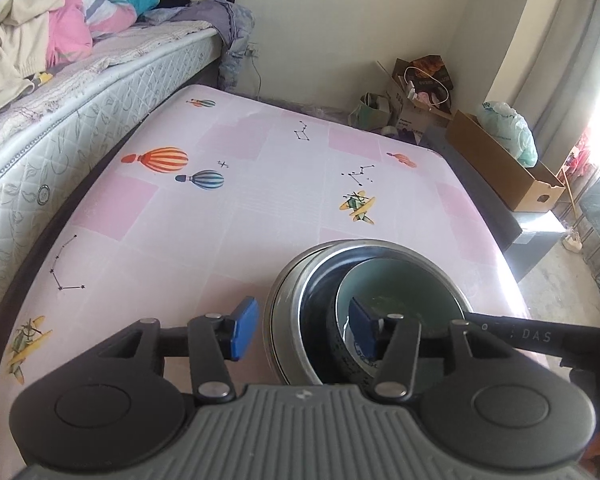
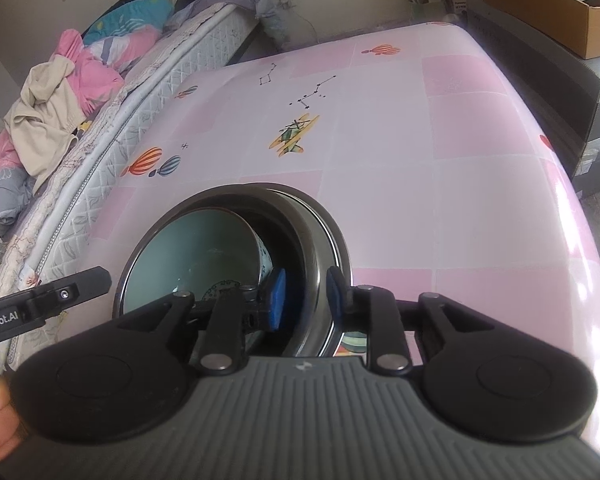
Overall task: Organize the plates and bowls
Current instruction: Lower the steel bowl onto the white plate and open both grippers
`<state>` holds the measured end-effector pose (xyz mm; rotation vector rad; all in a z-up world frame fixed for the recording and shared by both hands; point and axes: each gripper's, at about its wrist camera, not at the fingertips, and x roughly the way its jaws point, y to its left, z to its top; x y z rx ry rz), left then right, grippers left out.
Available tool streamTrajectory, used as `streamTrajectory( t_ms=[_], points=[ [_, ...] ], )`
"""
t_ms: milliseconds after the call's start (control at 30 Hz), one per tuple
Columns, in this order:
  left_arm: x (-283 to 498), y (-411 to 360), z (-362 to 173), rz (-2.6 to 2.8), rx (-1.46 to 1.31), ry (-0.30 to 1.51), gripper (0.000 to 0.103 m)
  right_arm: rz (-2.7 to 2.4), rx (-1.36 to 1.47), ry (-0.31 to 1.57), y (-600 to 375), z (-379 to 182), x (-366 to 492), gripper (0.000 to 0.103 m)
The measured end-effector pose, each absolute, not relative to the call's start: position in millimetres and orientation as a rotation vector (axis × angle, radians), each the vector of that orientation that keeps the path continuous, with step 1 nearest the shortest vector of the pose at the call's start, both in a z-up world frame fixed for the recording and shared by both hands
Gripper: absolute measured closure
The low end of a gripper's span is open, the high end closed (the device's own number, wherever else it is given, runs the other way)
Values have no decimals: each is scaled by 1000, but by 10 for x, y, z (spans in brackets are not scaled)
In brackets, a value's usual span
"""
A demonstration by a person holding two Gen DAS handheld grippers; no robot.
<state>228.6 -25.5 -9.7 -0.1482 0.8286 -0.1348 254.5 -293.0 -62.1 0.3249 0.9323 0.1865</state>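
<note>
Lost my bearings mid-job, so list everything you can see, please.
Table: one, pink with balloon prints, centre.
Steel bowl: one, silver, on the table's near side.
Green bowl: one, pale green inside, tilted within the steel bowl.
Bed: one, white quilted, left of the table.
Clothes: a pile, pink, cream and blue, on the bed.
Boxes: two, brown, beyond the table's far right.
Left gripper: black with blue pads, open across the steel bowl's rim.
Right gripper: same colours, open across the opposite rim.
</note>
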Motion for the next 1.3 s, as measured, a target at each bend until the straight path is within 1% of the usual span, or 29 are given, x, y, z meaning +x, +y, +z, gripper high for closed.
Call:
streamTrajectory(
  t_ms=[33, 67, 133, 167, 200, 233, 433, 600, 667, 867, 967, 1200, 1233, 1267, 1300],
  points=[
    [2254, -256, -61, -128, -133, 823, 41, 174, 316, 921, -2938, -599, 2504, 67],
    [2219, -247, -29, -123, -124, 814, 39, 168, 312, 909, -2946, -575, 2463, 61],
    [2141, -217, 38, -113, -120, 798, 32, 170, 322, 885, -2985, -518, 2358, 58],
    [2109, -202, 67, -110, -120, 793, 30, 180, 336, 875, -3006, -488, 2303, 52],
    [2079, -185, 93, -107, -123, 789, 27, 187, 347, 865, -3022, -463, 2256, 49],
    [2048, -164, 117, -102, -128, 786, 26, 190, 353, 856, -3033, -435, 2206, 47],
    [1878, -62, 235, -86, -129, 773, 20, 203, 368, 827, -2994, -312, 1952, 45],
    [1774, 15, 276, -71, -128, 763, 18, 230, 393, 810, -2911, -213, 1747, 37],
    [1752, 43, 277, -67, -127, 764, 17, 245, 403, 800, -2869, -165, 1646, 32],
    [1662, 76, 268, -58, -116, 766, 16, 286, 424, 789, -2749, -55, 1376, 25],
    [1618, 67, 262, -57, -108, 763, 15, 295, 438, 784, -2708, -13, 1278, 24],
    [1464, -46, 212, -74, -45, 755, 0, 283, 442, 769, -2607, 54, 1054, 20],
    [1430, -65, 203, -83, -42, 753, 0, 274, 431, 761, -2582, 69, 1013, 18],
    [1403, -87, 198, -87, -38, 756, 0, 263, 418, 755, -2557, 82, 977, 13],
    [1371, -128, 190, -85, -26, 759, 0, 251, 400, 748, -2531, 102, 950, 11]
  ],
)
